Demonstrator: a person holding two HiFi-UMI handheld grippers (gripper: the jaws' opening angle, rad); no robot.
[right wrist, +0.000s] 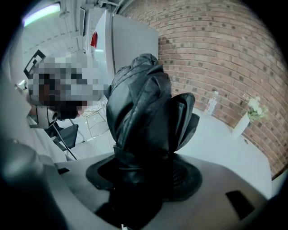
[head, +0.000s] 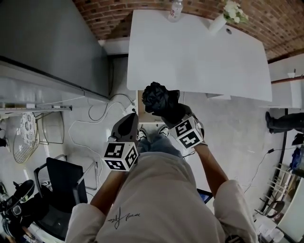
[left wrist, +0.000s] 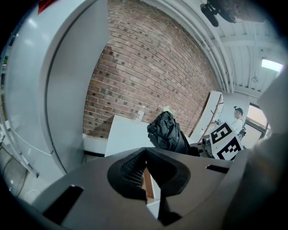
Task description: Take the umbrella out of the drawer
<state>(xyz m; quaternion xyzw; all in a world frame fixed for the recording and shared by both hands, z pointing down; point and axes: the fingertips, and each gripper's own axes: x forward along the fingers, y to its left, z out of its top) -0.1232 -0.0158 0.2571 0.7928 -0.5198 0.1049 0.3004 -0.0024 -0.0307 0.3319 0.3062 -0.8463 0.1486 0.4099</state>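
Three views: head view, the right gripper pinches the folded black umbrella aloft before the white desk; left gripper view, the left gripper is pressed together, empty; right gripper view, jaws bite slack fabric, which could slip free.

No legible text; script on shirt unreadable.

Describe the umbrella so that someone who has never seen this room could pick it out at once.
Find the white table by the brick wall; at its near edge in the head view is the right hand-held gripper. The umbrella is the crumpled black bundle clamped in its jaws, folded shut. It is the only thing held: the left hand-held gripper beside it is empty.
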